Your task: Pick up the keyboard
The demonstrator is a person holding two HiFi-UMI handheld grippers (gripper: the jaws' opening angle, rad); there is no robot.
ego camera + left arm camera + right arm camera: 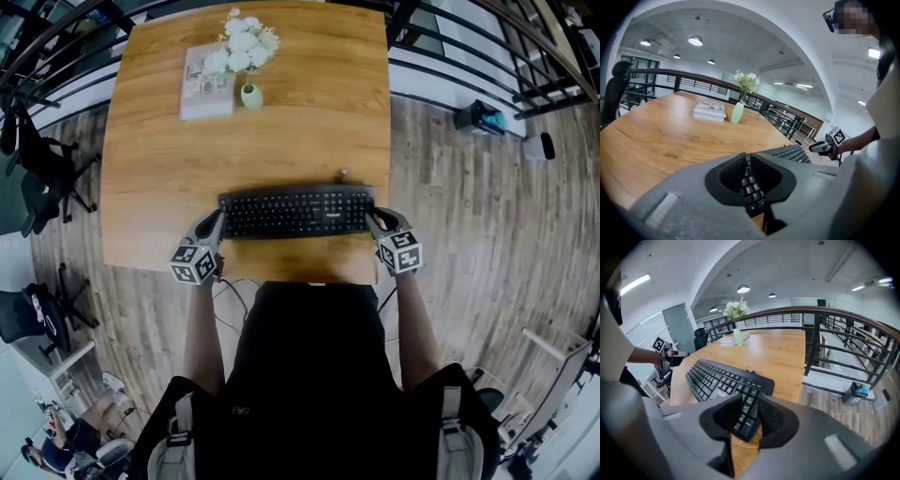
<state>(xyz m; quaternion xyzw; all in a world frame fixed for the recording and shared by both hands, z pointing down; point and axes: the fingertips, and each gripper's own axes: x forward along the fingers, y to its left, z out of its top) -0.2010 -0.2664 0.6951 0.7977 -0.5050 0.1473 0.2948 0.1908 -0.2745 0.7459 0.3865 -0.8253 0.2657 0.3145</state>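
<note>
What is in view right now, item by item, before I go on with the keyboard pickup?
light wooden table: one, light brown, centre of the head view.
black computer keyboard: one, black, along the table's near edge.
flat grey book: one, grey-white, far left part of the table.
small pale green vase: one, green, beside the book, holding white flowers.
black office chairs: two, black, on the floor left of the table.
black metal railing: one, black, beyond the table's right side.
left gripper: one, grey, at the keyboard's left end, jaws shut.
right gripper: one, grey, at the keyboard's right end, jaws apart, the keyboard's corner seen between them.
</note>
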